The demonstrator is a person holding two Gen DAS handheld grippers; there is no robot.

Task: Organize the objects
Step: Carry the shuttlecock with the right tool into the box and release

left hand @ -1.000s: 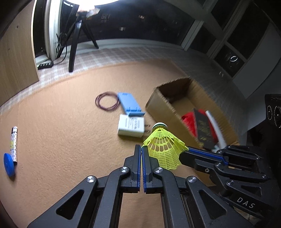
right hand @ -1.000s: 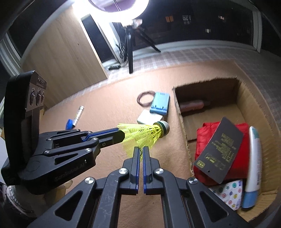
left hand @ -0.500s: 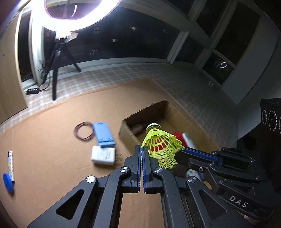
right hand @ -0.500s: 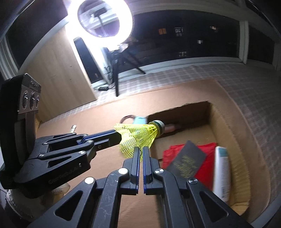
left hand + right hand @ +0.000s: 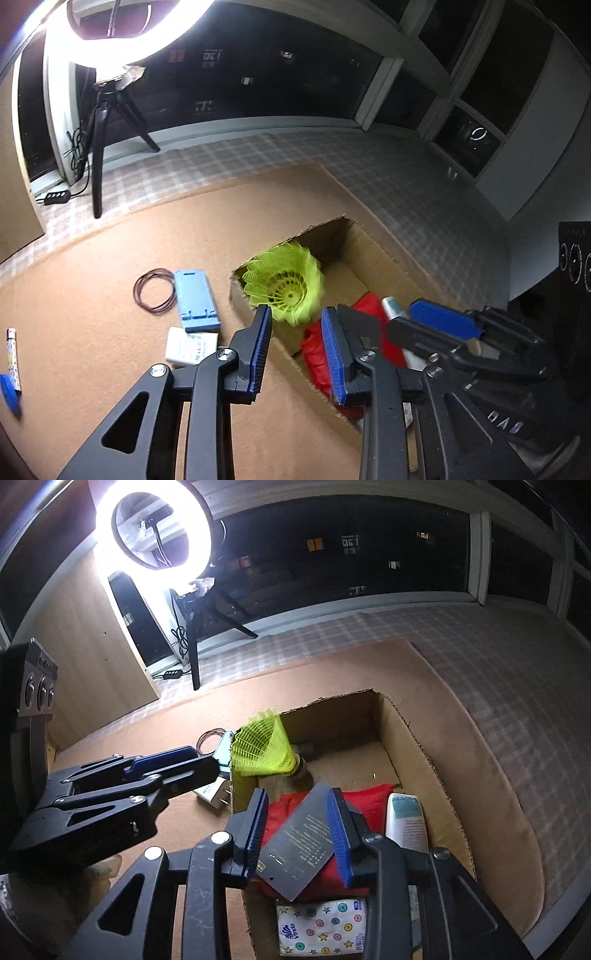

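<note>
A yellow shuttlecock (image 5: 284,282) is free of both grippers, blurred, in the air over the near-left corner of the open cardboard box (image 5: 369,240); it also shows in the right wrist view (image 5: 264,751), cork end down into the box (image 5: 410,738). My left gripper (image 5: 297,347) is open and empty just behind the shuttlecock. My right gripper (image 5: 297,830) is open and empty above the box. The box holds a red cloth (image 5: 362,794), a black card (image 5: 299,838), a white tube (image 5: 406,823) and a patterned tissue pack (image 5: 321,930).
On the brown mat left of the box lie a blue phone stand (image 5: 194,299), a dark wire loop (image 5: 153,290), a white charger (image 5: 190,347), a marker (image 5: 13,358) and a blue cap (image 5: 7,391). A ring light on a tripod (image 5: 101,147) stands behind.
Both grippers have opened. The shuttlecock, held between them before, has left them and tipped cork-down over the box. Both grippers have moved nearer the box.
</note>
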